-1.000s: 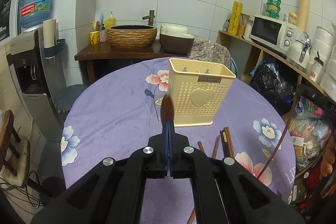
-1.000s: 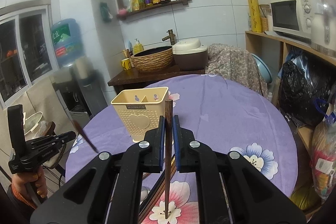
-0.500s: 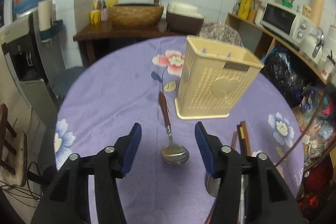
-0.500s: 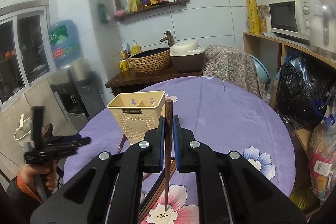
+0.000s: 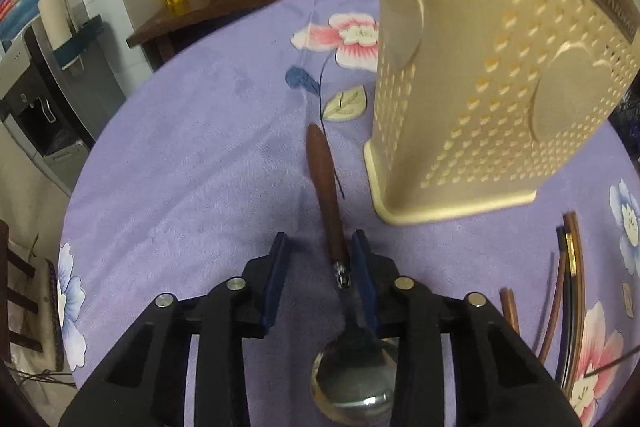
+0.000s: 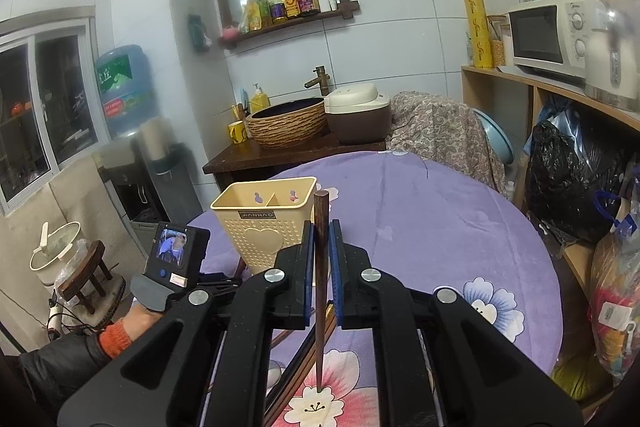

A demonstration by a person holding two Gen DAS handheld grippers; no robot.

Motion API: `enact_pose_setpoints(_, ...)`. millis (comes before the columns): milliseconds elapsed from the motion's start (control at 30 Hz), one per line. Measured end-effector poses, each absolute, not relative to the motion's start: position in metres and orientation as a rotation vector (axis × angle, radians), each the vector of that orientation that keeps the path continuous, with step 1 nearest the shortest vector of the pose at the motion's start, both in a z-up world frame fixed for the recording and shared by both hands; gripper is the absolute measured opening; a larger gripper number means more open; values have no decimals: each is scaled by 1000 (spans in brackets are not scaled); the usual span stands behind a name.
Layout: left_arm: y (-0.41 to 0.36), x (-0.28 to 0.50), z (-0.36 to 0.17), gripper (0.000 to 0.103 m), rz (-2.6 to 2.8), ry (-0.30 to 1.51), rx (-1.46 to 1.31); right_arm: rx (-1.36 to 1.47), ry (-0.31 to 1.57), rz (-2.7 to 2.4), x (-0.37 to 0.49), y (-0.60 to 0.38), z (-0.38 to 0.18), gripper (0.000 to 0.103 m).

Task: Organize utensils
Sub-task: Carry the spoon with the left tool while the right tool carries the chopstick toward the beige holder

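**Spoon between the left jaws, chopstick clamped in the right**

Down on the purple flowered tablecloth (image 5: 192,163), a spoon (image 5: 335,267) lies flat in the middle of the left wrist view, its brown wooden handle pointing toward the top of the frame and its metal bowl at the bottom edge. The left gripper (image 5: 320,259) straddles the neck of the spoon; its jaws have just been closing, with the spoon between them, yet a gap shows on the left side, so the pads do not press on it. Just right of the handle, filling the upper right of that view, stands the cream utensil holder (image 5: 480,75). More chopsticks (image 5: 568,291) lie on the cloth at the lower right.

In the right wrist view the right gripper (image 6: 320,247) is clamped tight on one dark chopstick (image 6: 320,307), held upright with its lower tip over a pink flower print. The holder sits left of centre there, behind the fingers.
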State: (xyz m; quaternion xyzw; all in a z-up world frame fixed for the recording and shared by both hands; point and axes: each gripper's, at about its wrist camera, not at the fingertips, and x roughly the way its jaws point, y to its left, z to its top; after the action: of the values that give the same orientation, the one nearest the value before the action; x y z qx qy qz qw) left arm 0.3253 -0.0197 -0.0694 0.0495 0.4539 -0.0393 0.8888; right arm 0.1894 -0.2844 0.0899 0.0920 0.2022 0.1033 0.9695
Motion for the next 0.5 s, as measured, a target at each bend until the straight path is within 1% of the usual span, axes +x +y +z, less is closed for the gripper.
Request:
enact_pose_setpoints(33,-19,324,-69,20,-86,944,89,188,408,210,189,-284,90,8)
enact_pose_setpoints(67,-19,322,-70,16,-89,950,86,189,407,211,189,-284,90,8)
enact_pose_setpoints(100,-20,318,-69,12,-91,959,103,188,407,211,189,-283,90,8)
enact_pose_setpoints(133,-21,314,-68,12,-96,964,111,190,408,212,189,-283,90,8)
enact_pose_setpoints(433,-10,231,-65,12,-189,1004,61,194,412,221,191,-283,88,8)
enact_pose_setpoints(467,-11,228,-65,13,-193,1007,69,190,411,219,191,-282,88,8)
enact_pose_setpoints(500,-13,228,-65,20,-196,1016,82,188,410,219,190,-282,88,8)
